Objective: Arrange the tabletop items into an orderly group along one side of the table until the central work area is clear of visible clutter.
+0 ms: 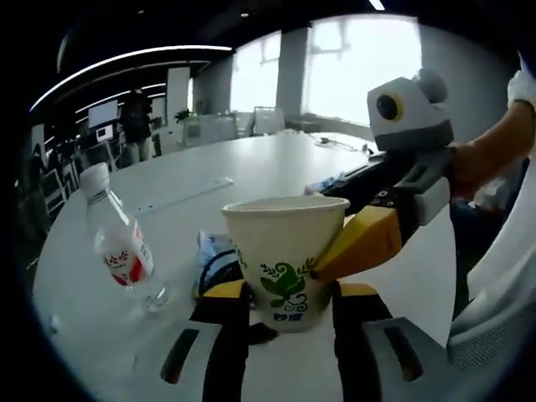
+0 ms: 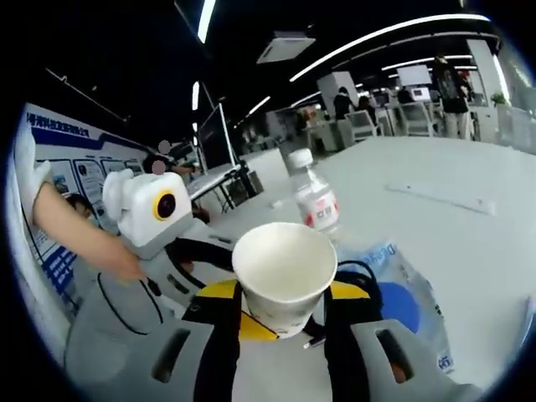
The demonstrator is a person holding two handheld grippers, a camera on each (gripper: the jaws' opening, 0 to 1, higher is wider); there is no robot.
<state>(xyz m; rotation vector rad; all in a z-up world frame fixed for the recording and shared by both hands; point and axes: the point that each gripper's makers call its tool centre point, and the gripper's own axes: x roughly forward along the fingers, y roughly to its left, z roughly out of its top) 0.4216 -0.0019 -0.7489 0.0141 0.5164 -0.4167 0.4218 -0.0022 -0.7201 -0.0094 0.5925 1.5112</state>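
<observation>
Left gripper view, paper cup (image 1: pixel 286 258) between both grippers' jaws, bottle (image 1: pixel 117 243) beside.

1. In the left gripper view, the paper cup (image 1: pixel 285 260) is standing at the lower centre of the frame, on the table (image 1: pixel 251 167), between the two jaws of the left gripper (image 1: pixel 289 306).
2. The right gripper (image 1: pixel 368 243) is coming in from the right of the frame and touching the cup's right side.
3. The water bottle (image 1: pixel 117 239) is standing at the left of the frame, apart from the cup.
4. A plastic packet (image 1: pixel 213 255) is lying just behind the cup, to its left.
5. In the right gripper view, the cup (image 2: pixel 283 276) is sitting at the lower centre, the bottle (image 2: pixel 314 197) is standing behind it, and the packet (image 2: pixel 402 293) is lying to the right.
</observation>
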